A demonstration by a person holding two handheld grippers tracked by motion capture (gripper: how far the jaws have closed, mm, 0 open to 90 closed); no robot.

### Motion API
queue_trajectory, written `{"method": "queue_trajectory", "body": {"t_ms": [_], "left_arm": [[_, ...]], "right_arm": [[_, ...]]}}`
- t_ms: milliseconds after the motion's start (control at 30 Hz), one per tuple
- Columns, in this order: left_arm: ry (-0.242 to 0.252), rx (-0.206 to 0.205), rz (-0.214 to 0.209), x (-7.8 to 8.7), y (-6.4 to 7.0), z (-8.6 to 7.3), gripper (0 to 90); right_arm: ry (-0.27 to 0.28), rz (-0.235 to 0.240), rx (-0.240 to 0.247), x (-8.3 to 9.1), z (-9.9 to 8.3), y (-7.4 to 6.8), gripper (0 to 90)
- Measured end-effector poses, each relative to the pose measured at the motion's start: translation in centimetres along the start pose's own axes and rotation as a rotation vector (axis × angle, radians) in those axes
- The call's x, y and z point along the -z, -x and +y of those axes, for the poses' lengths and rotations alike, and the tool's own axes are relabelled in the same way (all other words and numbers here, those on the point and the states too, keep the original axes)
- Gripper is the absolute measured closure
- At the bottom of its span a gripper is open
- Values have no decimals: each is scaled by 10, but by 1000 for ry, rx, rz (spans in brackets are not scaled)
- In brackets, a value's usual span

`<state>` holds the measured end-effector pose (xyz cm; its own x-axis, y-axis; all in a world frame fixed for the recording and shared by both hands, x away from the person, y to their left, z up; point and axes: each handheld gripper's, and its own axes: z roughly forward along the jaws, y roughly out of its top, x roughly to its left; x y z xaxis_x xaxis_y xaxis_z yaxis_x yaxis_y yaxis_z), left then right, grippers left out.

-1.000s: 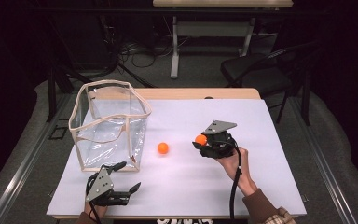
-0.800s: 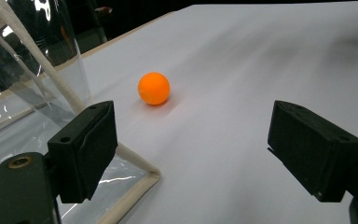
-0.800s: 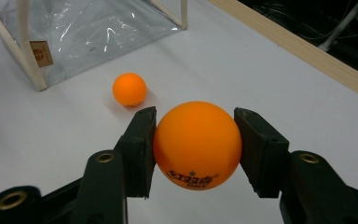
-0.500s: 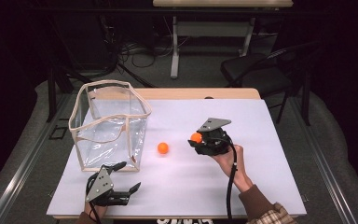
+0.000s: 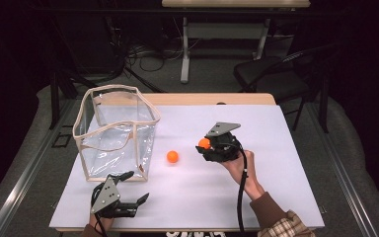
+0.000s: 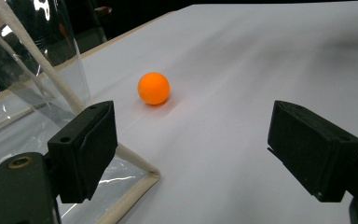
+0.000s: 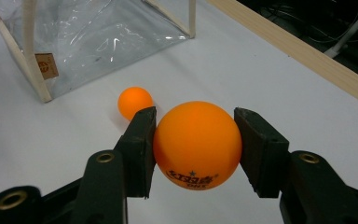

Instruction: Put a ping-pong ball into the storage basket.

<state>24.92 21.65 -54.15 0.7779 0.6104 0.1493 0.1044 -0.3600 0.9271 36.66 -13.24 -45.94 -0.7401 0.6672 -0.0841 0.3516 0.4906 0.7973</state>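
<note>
The right claw (image 7: 195,140) pinches one orange ball (image 7: 196,143), lifted; the clear bag (image 5: 116,129) is empty. Second ball (image 5: 172,157) waits on the desk (image 5: 276,168); left claw (image 6: 205,149) rests spread.

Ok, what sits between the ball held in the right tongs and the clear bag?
One loose orange ping-pong ball lies on the white table between the held ball and the clear bag; the high view shows it.

Over the last 1 second the right gripper (image 5: 205,144), with the orange ball (image 5: 204,143) clamped between its jaws, has moved a little to the left across the white table (image 5: 276,148). It is now nearer to the second orange ball (image 5: 172,157) and to the clear bag (image 5: 116,131).
</note>
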Motion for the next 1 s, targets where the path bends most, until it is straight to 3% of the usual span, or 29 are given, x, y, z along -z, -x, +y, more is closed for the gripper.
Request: {"method": "queue_trajectory", "body": {"t_ms": [1000], "left_arm": [[2,2,-4,0,0,0,158]], "right_arm": [[4,17,39,-10,28,-4,508]]}}
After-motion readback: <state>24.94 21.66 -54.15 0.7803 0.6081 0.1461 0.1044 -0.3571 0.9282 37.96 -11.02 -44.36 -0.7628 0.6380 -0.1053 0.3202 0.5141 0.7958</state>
